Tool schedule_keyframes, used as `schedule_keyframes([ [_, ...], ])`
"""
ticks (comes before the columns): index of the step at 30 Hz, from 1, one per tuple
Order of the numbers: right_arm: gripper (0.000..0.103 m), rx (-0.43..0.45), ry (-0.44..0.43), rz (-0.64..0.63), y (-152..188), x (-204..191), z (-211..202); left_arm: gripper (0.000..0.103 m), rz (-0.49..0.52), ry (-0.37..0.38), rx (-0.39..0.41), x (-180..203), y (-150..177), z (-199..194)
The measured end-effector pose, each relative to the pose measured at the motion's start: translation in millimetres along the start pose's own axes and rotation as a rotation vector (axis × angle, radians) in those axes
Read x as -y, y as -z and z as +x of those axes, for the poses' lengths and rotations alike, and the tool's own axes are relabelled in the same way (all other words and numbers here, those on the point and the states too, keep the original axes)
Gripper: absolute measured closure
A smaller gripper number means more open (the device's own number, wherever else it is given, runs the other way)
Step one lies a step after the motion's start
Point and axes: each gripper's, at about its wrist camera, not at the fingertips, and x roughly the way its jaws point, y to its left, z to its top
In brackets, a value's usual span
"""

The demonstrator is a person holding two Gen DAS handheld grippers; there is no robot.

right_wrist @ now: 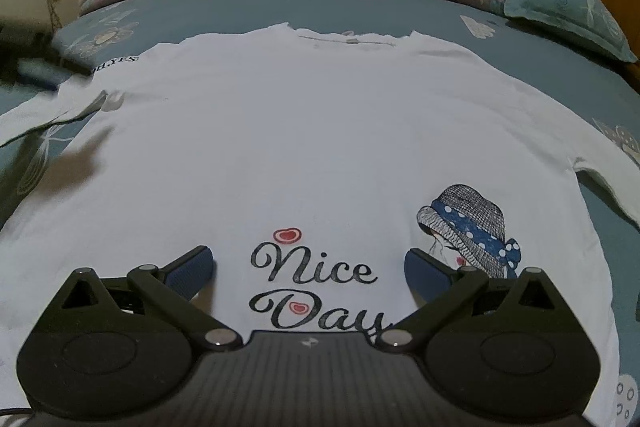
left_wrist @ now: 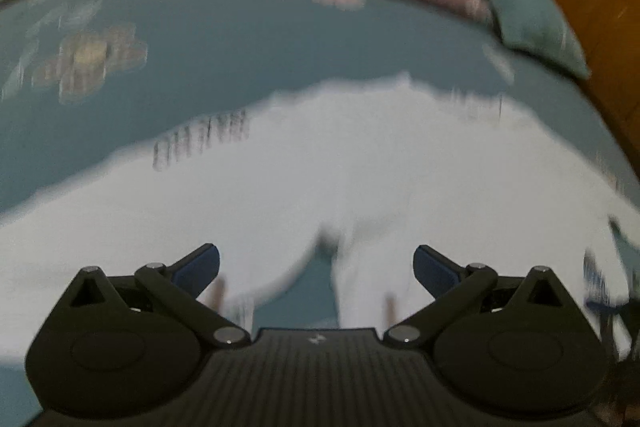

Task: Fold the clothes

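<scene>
Both grippers are held low and level, pointing forward. The left gripper (left_wrist: 316,261) has its blue-padded fingers (left_wrist: 199,264) spread wide with nothing between them. The right gripper (right_wrist: 308,265) matches it, fingers (right_wrist: 425,269) parted and empty.

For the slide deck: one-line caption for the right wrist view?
Open right gripper above a white "Nice Day" printed T-shirt spread flat on a blue floral bedsheet.

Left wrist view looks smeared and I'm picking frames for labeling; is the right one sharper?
Left wrist view: motion blur smears the white shirt and its lettering. Right wrist view: sharp, the print on the shirt readable, dim light, fisheye bending the bed.
</scene>
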Motion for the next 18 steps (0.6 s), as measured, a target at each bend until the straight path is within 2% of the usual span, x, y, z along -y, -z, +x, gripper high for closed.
schedule_keyframes([
  [2, 0.000, 0.004, 0.004, -0.001, 1, -1, 0, 0.001, 0.001, -0.019, 0.029, 3, -19, 15],
  [6, 0.000, 0.015, -0.010, -0.007, 3, 0, -1, 0.001, -0.121, -0.063, -0.052, -26, -26, 65],
  [9, 0.000, 0.021, -0.014, -0.010, 5, 0, -1, 0.001, -0.089, -0.117, 0.000, -37, -26, 73],
  [10, 0.000, 0.020, -0.011, -0.009, 5, 0, -1, 0.001, -0.097, -0.157, -0.003, -40, -29, 77],
  [12, 0.000, 0.018, -0.006, -0.009, 5, -1, -1, 0.001, -0.151, -0.184, -0.009, -48, -37, 78],
  [13, 0.000, 0.019, -0.008, -0.009, 5, -1, -1, 0.001, -0.174, -0.171, -0.008, -47, -39, 73],
  [15, 0.000, 0.020, -0.011, -0.009, 6, -1, -1, 0.001, -0.178, -0.098, 0.011, -34, -37, 59],
  [18, 0.000, 0.022, -0.001, -0.008, 6, -2, -1, 0.001, -0.134, 0.074, 0.012, -2, -28, 43],
])
